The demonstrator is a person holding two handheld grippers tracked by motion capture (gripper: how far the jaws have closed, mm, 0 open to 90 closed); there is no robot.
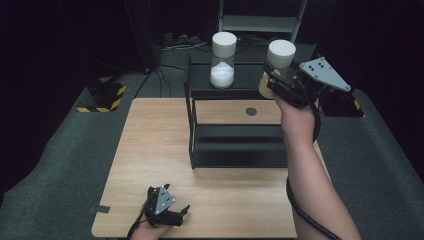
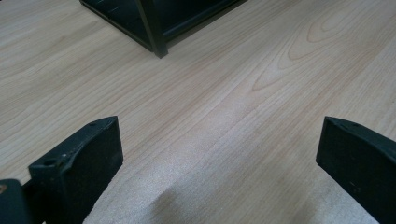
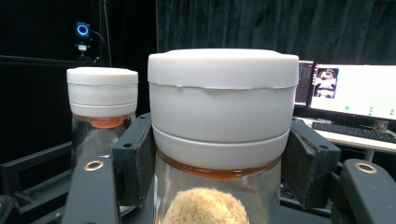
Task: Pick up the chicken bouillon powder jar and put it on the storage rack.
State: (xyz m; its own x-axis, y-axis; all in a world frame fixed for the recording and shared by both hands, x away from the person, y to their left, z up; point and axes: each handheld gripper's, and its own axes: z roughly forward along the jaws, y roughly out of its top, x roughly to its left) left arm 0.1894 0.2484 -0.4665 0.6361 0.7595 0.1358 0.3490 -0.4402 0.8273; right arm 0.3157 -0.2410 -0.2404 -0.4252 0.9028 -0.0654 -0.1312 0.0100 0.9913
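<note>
Your right gripper [image 1: 274,80] clamps a white-lidded glass jar [image 1: 278,62] above the black metal shelf [image 1: 200,87], beside a second white-capped jar of white powder [image 1: 223,60].

Clear glass jar with white lid [image 1: 278,64], upper right of the high view.
It stands upright, lifted above the black shelf, tan crumbly contents inside, an orange ring under the lid.

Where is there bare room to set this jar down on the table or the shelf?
The tabletop left of the black shelf is bare, as is the strip before it, past the left gripper. The shelf's top is tighter: the white-filled jar stands there, beside the held jar.
</note>
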